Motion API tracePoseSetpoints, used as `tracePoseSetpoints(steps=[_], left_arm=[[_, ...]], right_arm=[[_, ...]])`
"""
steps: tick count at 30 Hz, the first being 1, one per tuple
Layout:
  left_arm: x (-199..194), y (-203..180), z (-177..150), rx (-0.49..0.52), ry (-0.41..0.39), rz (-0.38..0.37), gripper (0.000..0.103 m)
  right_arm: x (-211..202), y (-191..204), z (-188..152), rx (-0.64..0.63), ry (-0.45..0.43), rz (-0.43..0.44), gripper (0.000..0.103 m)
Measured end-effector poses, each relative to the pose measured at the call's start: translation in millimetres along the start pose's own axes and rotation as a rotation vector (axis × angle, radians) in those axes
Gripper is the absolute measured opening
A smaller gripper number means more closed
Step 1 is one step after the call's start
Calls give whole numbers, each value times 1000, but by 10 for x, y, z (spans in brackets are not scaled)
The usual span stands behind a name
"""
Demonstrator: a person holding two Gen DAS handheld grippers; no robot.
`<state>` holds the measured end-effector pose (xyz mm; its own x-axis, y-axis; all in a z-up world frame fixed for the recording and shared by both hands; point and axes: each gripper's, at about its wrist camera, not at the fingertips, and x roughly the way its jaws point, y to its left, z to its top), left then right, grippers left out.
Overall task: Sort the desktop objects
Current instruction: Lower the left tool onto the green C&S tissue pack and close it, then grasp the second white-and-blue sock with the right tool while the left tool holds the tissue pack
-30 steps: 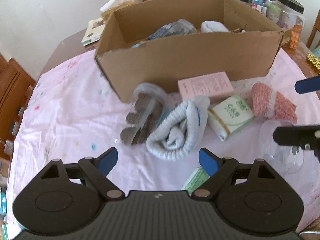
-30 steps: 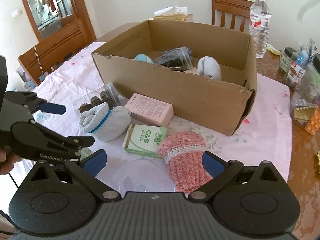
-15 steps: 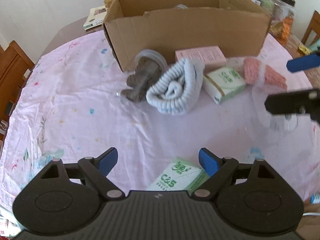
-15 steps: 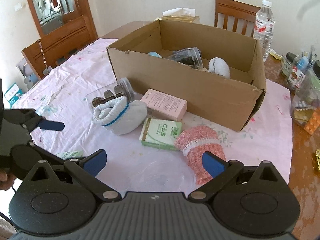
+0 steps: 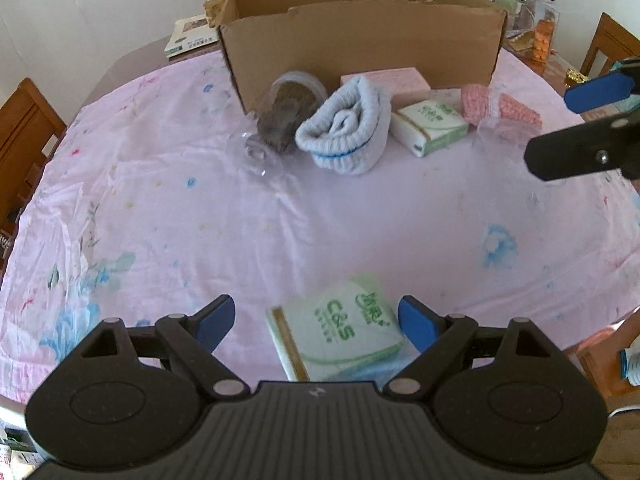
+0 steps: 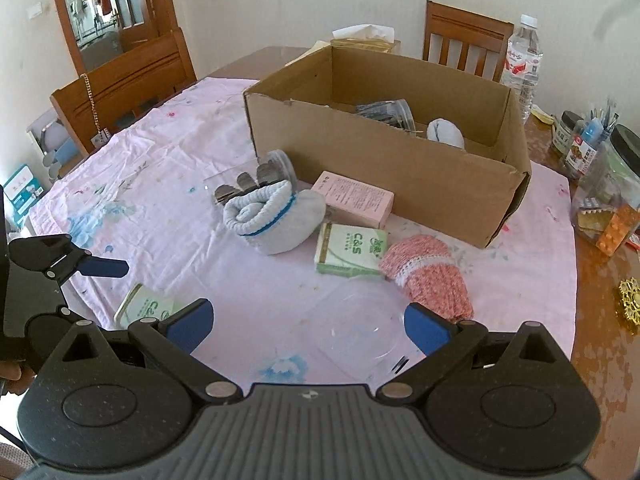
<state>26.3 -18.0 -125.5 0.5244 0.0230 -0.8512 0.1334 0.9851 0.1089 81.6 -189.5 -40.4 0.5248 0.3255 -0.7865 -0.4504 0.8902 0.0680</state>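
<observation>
Left wrist view: left gripper spread wide above a blurred tissue pack, its near edge hidden by the body. Right gripper, also apart, frames a barely visible clear lid; cardboard box beyond.

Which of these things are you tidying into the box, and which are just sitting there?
For tidying: cardboard box, tissue pack, second tissue pack, blue sock, pink sock, pink box, cookie jar.

Just there: water bottle, pen jar.
</observation>
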Motion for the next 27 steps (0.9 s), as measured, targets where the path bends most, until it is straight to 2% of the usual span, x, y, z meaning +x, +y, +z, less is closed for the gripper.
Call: tracePoseSetpoints(steps=[6,14,18,23,27], left_arm=[[-15,122,-102,-26,10,11,90],[37,141,-128,-64,2,-44,89],[72,122,-99,-98,5,-37,82],[73,144,-113,-155,7,-31,79],[52,161,-116,-160,-10,-32,67]], right_arm=[[-26,103,-50,-8,4,-5,103],[-15,133,-68,-26,24,-10,103],[69,98,-13,-62,39,11,103],[227,42,130,-87,45,28,103],[386,41,238,-125,58,45,103]])
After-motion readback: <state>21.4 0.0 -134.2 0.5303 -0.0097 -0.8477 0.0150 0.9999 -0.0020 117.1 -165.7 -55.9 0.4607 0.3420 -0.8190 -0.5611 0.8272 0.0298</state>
